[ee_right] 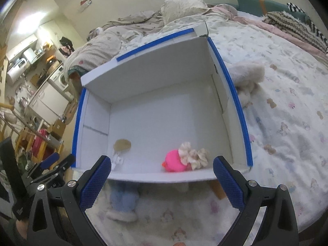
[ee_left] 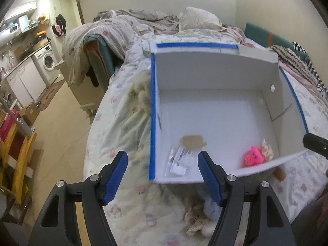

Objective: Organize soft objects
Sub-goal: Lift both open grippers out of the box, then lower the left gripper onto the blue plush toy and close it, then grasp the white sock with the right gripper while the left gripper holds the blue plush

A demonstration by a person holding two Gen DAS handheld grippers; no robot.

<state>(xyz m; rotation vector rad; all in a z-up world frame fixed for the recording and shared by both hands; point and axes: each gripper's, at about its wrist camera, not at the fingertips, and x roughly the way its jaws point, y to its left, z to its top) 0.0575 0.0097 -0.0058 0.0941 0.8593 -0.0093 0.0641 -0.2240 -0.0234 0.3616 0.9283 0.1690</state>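
A white cardboard box (ee_right: 155,121) with blue tape along its rims sits open on the bed (ee_right: 287,112), which is covered by a pale quilt printed with small animals. Inside the box, near the front wall, lies a bright pink plush toy (ee_right: 174,161) with a cream ruffled scrunchie (ee_right: 193,155) touching its right side. Toward the front left corner of the box floor there is a tan patch (ee_right: 122,144) and a small white label or packet (ee_left: 181,161).

The left gripper (ee_left: 163,176) hovers over the box's near left corner with its blue-padded jaws spread wide and nothing between them. The right gripper (ee_right: 162,181) hangs over the front wall of the box, its jaws likewise released and empty.

On the quilt just in front of the box, a light blue plush toy (ee_right: 123,202) with white feet lies partly under the front edge. In the left wrist view a curly beige plush (ee_left: 194,215) lies beside it. A fluffy cream plush (ee_right: 249,75) rests against the outside of the box's right wall. Another cream furry toy (ee_left: 143,90) lies against the outside of the left wall.

Rumpled bedding and a pillow (ee_right: 182,7) sit at the far end of the bed. A washing machine (ee_left: 46,61) stands in the kitchen area to the left.
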